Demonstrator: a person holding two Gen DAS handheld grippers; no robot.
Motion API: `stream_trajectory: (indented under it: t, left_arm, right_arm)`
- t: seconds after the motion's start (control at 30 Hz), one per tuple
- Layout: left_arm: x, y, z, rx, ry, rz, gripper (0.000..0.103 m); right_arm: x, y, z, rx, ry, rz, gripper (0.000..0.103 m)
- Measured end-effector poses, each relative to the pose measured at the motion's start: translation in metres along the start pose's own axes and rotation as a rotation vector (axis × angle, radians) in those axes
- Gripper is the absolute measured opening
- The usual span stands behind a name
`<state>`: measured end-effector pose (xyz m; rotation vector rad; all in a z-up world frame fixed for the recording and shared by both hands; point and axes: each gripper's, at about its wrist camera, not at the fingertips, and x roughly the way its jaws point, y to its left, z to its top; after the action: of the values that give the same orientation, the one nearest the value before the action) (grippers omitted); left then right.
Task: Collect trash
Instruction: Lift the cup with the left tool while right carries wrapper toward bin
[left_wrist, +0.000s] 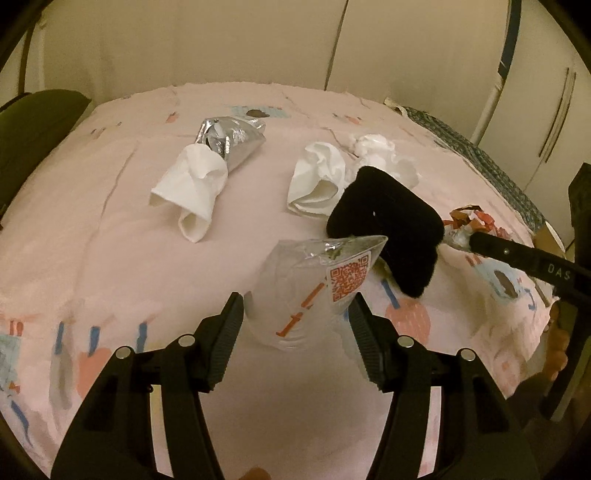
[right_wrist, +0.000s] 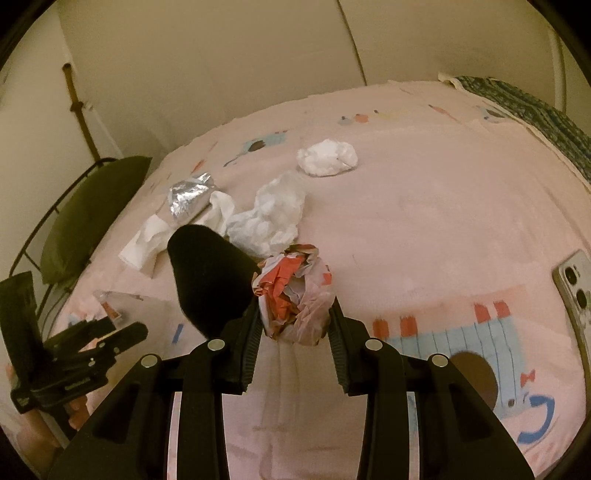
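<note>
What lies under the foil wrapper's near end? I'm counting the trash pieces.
Nothing shows under the foil wrapper; instead a white napkin overlaps its near end. Whatever that napkin covers is hidden.

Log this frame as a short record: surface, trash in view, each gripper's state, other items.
surface: pink printed bedsheet
left gripper: open, fingers either side of clear plastic wrapper
right gripper: closing around crumpled red-and-white wrapper; firm grip not confirmed
other trash: foil wrapper, two tissues, white wad
other items: black pouch, phone at right edge
</note>
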<state>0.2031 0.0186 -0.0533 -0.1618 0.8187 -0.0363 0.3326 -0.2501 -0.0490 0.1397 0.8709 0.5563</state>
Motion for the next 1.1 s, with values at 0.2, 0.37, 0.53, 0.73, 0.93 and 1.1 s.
stream_trajectory:
  t: [0.2,0.37,0.53,0.73,0.93,1.1]
  left_arm:
    - [-0.020,0.007,-0.013,0.012,-0.005,0.015,0.060]
    - [-0.044,0.015,-0.026,-0.019,-0.017,0.024,0.060]
    - [-0.068,0.019,-0.039,-0.050,-0.042,0.012,0.060]
    - [-0.093,0.014,-0.057,-0.050,-0.065,0.003,0.060]
    - [-0.112,0.008,-0.079,-0.040,-0.066,0.002,0.060]
    - [-0.125,0.005,-0.100,-0.045,-0.058,0.005,0.060]
  right_arm:
    - [-0.018,0.009,-0.014,-0.055,-0.028,0.032,0.032]
    - [-0.037,0.022,-0.027,-0.090,-0.043,0.113,0.032]
    - [-0.055,0.032,-0.039,-0.084,-0.056,0.167,0.032]
    - [-0.078,0.041,-0.056,-0.076,-0.066,0.192,0.032]
    - [-0.098,0.051,-0.080,-0.104,-0.055,0.191,0.032]
    - [-0.108,0.065,-0.104,-0.144,-0.010,0.200,0.032]
